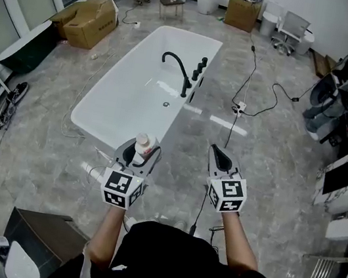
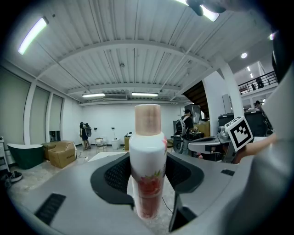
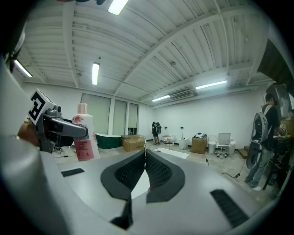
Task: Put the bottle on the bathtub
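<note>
White bottle (image 2: 147,156), one only, clamped in left gripper (image 1: 137,156); right gripper (image 3: 145,170) closed, empty; one bathtub (image 1: 118,98) ahead

Side by side — left tool (image 1: 145,152) gripping, right tool (image 1: 215,153) closed.

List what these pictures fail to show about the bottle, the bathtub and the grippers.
1. Print on the bottle: left gripper view, too blurred to read.
2. Lower half of the bottle: head view, hidden by the left gripper.
3. Most of the bathtub: left gripper view, behind bottle and jaws; right gripper view, behind the shut right gripper.
</note>
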{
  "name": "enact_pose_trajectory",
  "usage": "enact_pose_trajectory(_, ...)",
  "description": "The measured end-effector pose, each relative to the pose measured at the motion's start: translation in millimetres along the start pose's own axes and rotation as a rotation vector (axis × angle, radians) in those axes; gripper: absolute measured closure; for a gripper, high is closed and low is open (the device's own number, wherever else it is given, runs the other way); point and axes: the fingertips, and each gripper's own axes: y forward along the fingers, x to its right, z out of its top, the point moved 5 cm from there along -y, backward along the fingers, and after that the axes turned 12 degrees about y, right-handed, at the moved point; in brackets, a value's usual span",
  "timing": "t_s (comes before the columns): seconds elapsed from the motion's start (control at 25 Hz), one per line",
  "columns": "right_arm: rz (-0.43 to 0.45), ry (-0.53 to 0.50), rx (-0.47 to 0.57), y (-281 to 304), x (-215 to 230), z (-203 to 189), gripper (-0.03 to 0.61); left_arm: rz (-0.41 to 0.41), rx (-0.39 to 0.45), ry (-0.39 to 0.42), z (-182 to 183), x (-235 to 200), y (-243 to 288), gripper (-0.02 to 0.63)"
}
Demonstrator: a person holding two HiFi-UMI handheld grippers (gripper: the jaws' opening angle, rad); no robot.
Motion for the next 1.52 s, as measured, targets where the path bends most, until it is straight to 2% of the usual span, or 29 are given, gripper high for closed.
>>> enact_pose_trajectory(0.28,0.010,-0.018,-0.005,3.4,13.1,-3.1,0.555,0.031,-0.016,-0.008,-9.1,-0.9,4.4,0.383)
enact_pose_trajectory(0.68,0.022,-0.016,-0.023,32.5,23.2,-4.7,0.555,0.018,-0.026,-0.022,-12.5,-11.3,31.5,0.383)
enact_pose_trajectory(1.0,0.022,-0.017,-0.024,81.8,30.6,2.7,0.555,0.021,-0.007,-0.026,-12.1,-45.6,68.5,0.383)
enact_pose_trajectory(1.52,0.014,-0.017,-0.025,193.8,39.6,29.4,0.555,0.012,-0.001,-0.039,-11.5,-131.2,144.3,0.383)
